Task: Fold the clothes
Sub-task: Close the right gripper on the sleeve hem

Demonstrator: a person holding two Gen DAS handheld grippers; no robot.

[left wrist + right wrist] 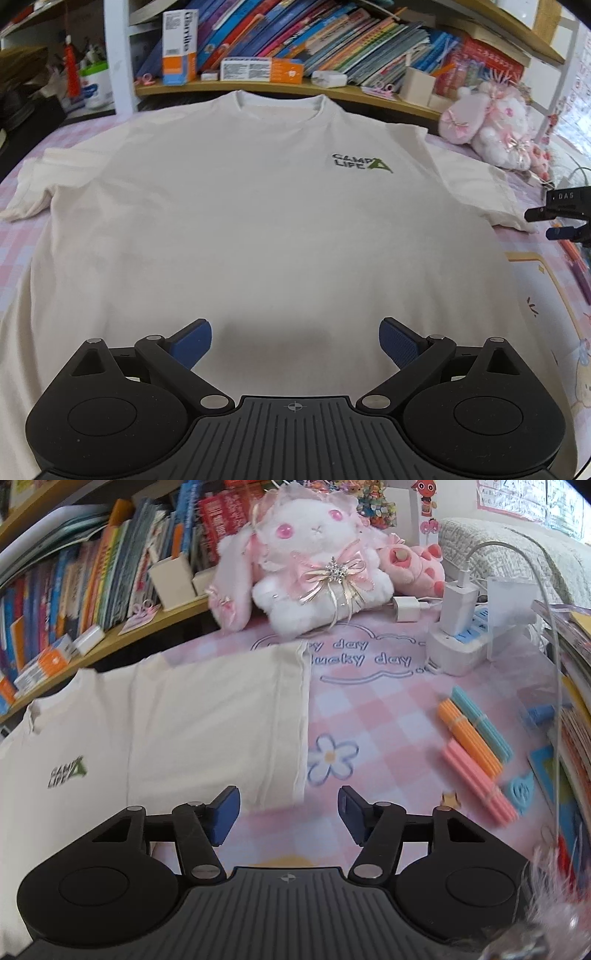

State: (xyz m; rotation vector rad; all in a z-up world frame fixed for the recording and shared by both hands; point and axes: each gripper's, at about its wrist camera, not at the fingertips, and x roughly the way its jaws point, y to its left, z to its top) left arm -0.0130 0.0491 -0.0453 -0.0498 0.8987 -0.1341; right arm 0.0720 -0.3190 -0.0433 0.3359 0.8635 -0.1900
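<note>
T-shirt (240,229) lies flat, face up on the pink checked cover (388,709), collar toward the bookshelf (295,40). Left gripper (295,343) hangs over the lower chest, jaws released, empty. Right gripper (290,812) sits at the sleeve (229,716) hem, jaws apart, nothing pinched. I'd bite the hem edge fully before lifting and keep clear of the foam sticks (476,746).

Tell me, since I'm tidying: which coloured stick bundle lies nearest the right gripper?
The pink stick bundle; the orange and light-blue bundles lie beyond it.
</note>
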